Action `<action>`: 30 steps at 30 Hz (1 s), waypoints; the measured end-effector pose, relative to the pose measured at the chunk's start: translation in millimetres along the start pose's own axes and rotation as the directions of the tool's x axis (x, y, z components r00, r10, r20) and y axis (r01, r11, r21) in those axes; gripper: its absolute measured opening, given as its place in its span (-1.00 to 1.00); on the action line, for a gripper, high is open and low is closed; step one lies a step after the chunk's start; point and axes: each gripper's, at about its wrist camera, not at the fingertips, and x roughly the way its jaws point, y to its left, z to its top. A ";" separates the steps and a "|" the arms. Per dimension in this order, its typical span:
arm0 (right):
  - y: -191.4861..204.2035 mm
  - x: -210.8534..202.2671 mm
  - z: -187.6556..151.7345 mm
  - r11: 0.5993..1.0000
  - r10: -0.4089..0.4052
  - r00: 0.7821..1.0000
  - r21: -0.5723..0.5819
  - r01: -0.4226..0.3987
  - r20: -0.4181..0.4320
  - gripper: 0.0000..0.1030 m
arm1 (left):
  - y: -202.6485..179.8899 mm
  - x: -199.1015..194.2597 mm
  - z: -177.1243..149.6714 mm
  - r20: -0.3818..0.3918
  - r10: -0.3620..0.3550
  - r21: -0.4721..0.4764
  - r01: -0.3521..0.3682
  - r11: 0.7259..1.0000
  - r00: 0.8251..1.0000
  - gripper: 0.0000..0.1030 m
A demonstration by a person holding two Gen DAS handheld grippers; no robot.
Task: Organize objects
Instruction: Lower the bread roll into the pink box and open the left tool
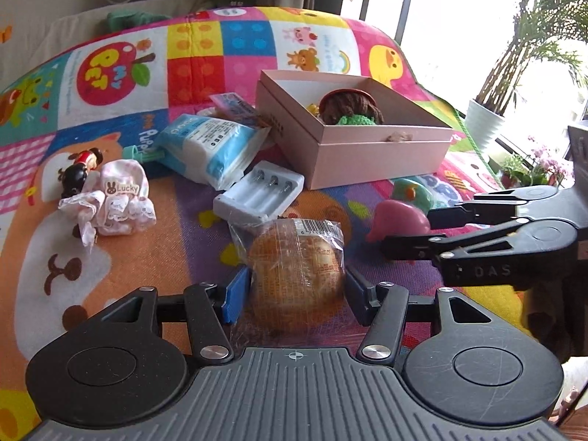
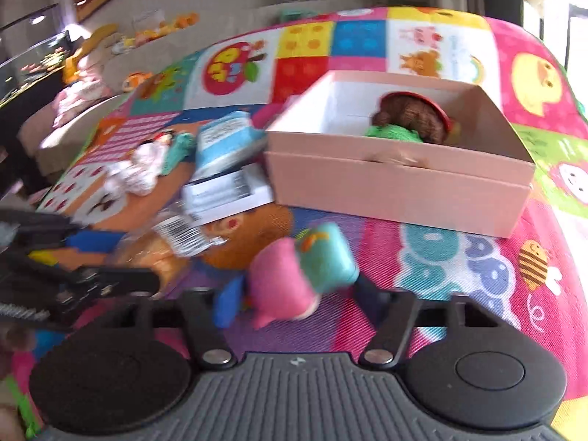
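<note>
A bun in clear wrap [image 1: 294, 268] lies on the colourful play mat [image 1: 147, 257], and my left gripper [image 1: 294, 290] is shut on it, blue pads against both sides. To its right my right gripper [image 1: 404, 231] reaches in over a pink and teal toy [image 1: 400, 220]. The right wrist view is blurred; there the toy [image 2: 301, 275] fills the gap of the right gripper [image 2: 299, 297], and both fingers seem to touch it. Behind stands an open pink box [image 1: 367, 161] [image 2: 397, 191] with a brown-haired doll [image 1: 349, 104] inside.
Left of the box lie a blue tissue pack [image 1: 205, 147], a white battery charger [image 1: 257, 193], a lacy "Lucky" pouch [image 1: 121, 198] and a small figurine [image 1: 82, 169]. A potted plant [image 1: 485, 121] stands beyond the mat's right edge by a window.
</note>
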 end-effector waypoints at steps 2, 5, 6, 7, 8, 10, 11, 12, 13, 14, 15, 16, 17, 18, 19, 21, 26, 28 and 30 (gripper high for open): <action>6.9 -9.9 -4.1 0.999 -0.015 1.000 -0.045 0.015 0.011 -0.08 | -2.4 -0.4 -0.2 -0.004 0.012 0.006 -0.012 1.000 1.000 0.18; 9.7 -28.7 -7.4 0.997 -0.020 0.999 -0.079 0.023 0.041 -0.26 | -7.5 -2.7 -1.4 -0.014 0.025 0.024 -0.025 0.999 1.000 0.18; 9.1 -35.3 -7.7 0.997 -0.017 0.998 -0.079 0.021 0.055 -0.28 | -9.6 -3.9 -2.2 -0.018 0.026 0.034 -0.026 0.999 0.999 0.18; 8.1 -40.9 -8.0 0.997 -0.013 0.998 -0.078 0.019 0.066 -0.30 | -11.3 -4.8 -3.1 -0.022 0.027 0.045 -0.026 0.999 0.999 0.18; 6.7 -45.4 -8.0 0.997 -0.013 0.997 -0.078 0.019 0.073 -0.30 | -12.8 -5.9 -3.8 -0.025 0.029 0.054 -0.028 0.998 0.999 0.18; 4.2 -51.3 -9.5 0.997 -0.019 0.997 -0.078 0.025 0.077 -0.29 | -16.4 -7.1 -4.4 -0.032 0.037 0.065 -0.035 0.997 0.999 0.17; 3.7 -52.8 -11.0 0.997 -0.025 0.996 -0.075 0.032 0.082 -0.18 | -17.8 -7.7 -4.8 -0.034 0.041 0.068 -0.039 0.997 0.999 0.17; 3.0 -53.6 -12.4 0.997 -0.029 0.996 -0.066 0.034 0.086 -0.09 | -19.5 -7.8 -5.2 -0.034 0.046 0.071 -0.044 0.996 0.998 0.17; 2.3 -53.8 -13.4 0.998 -0.029 0.995 -0.053 0.034 0.091 0.08 | -21.2 -7.8 -5.6 -0.034 0.053 0.076 -0.050 0.996 0.998 0.17; 1.8 -53.0 -13.6 0.999 -0.030 0.995 -0.038 0.034 0.099 0.16 | -22.5 -7.7 -5.8 -0.034 0.058 0.080 -0.055 0.995 0.998 0.17; 1.1 -51.2 -12.7 0.999 -0.035 0.994 -0.019 0.037 0.104 0.18 | -23.7 -7.7 -6.1 -0.034 0.062 0.082 -0.059 0.995 0.997 0.18; 0.2 -48.4 -11.5 0.999 -0.043 0.994 0.003 0.043 0.105 0.22 | -24.3 -8.0 -6.3 -0.035 0.064 0.082 -0.060 0.995 0.997 0.18; -1.0 -44.9 -9.9 0.999 -0.049 0.993 0.026 0.046 0.106 0.26 | -24.3 -8.1 -6.3 -0.035 0.063 0.082 -0.060 0.995 0.997 0.18; -2.1 -40.7 -8.7 0.998 -0.057 0.993 0.041 0.053 0.102 0.28 | -24.7 -8.4 -6.5 -0.036 0.063 0.082 -0.060 0.995 0.997 0.18; -2.4 -35.2 -8.1 0.997 -0.075 0.993 0.043 0.071 0.093 0.30 | -24.9 -9.0 -6.8 -0.037 0.063 0.082 -0.060 0.995 0.997 0.17; -0.8 -25.6 -10.3 0.992 -0.127 0.989 0.015 0.126 0.072 0.30 | -25.0 -9.1 -6.6 -0.035 0.064 0.082 -0.061 0.995 0.997 0.18; -5.2 -34.9 -22.3 0.985 -0.162 0.983 -0.045 0.167 0.091 -0.15 | -21.6 -16.4 1.6 0.004 0.019 0.052 -0.019 0.998 1.000 0.16; -13.1 -46.7 -21.4 0.992 -0.125 0.986 -0.010 0.127 0.109 -0.16 | -23.3 -25.6 19.8 0.055 -0.021 0.060 0.018 0.998 0.998 0.16; -17.3 -55.9 -18.6 0.992 -0.125 0.982 0.002 0.126 0.139 -0.16 | -29.8 -33.2 47.6 0.122 -0.022 0.096 0.011 0.995 0.992 0.16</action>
